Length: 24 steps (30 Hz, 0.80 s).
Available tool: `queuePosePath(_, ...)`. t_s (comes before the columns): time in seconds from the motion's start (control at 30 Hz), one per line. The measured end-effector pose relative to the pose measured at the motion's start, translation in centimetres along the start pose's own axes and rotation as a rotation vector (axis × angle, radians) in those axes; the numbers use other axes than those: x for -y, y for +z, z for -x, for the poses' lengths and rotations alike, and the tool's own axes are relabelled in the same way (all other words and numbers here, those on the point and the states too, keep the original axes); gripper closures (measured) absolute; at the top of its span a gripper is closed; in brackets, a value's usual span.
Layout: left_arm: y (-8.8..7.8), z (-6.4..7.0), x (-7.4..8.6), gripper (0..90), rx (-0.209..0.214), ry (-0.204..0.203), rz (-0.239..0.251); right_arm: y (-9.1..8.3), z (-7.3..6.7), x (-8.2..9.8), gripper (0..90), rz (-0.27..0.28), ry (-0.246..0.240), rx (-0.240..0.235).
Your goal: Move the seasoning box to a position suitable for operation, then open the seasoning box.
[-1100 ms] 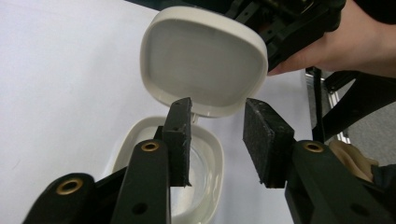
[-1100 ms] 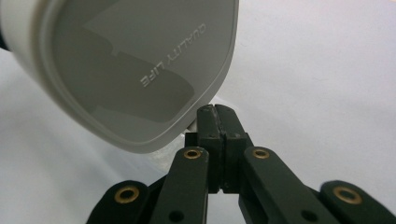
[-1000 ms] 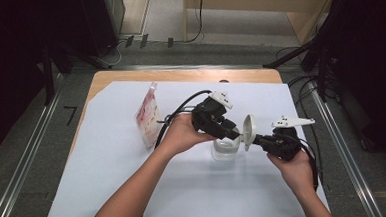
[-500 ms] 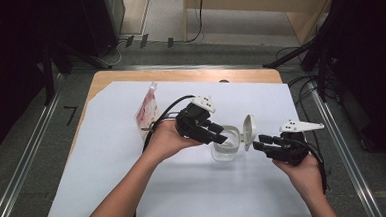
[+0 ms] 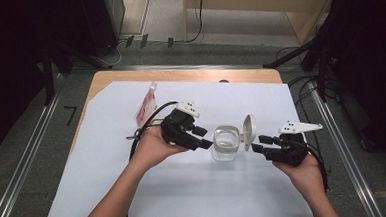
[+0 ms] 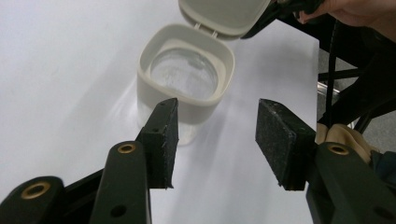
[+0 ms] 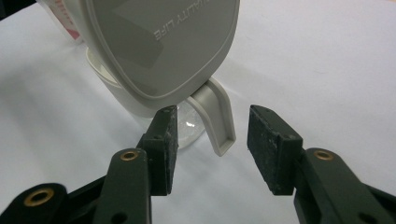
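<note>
On the counter (image 5: 135,191), both grippers' fingers (image 6: 161,140) gape empty beside the open jar (image 5: 226,143); a nudge could topple it.

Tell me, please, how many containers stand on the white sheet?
1: a clear jar with its hinged lid open stands mid-table between the two tools. The pink-and-white packet at the far left is a pouch, not counted.

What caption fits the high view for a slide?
Open left gripper and right gripper flank a jar with its lid up.
</note>
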<state>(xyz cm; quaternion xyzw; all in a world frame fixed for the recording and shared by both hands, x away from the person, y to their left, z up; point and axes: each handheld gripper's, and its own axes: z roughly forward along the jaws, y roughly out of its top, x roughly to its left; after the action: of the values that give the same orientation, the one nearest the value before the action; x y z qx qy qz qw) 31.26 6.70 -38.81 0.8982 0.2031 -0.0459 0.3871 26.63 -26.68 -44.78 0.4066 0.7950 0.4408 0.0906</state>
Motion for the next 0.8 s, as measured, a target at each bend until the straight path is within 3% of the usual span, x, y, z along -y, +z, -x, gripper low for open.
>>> queuePosePath(0.1,-0.5,-0.2,0.8,47.2,-0.011,-0.017,0.02,0.1,0.1,0.0,53.5,-0.008,-0.005,-0.003)
queuePosePath(0.37,-2.1,-0.4,2.4,43.9,-0.062,-0.037,0.009,0.3,0.2,-0.1,50.1,-0.02,-0.029,-0.015)
queuePosePath(0.8,-4.5,-0.3,4.8,43.6,-0.09,-0.089,0.031,0.8,0.4,-0.4,49.0,-0.032,-0.044,-0.016)
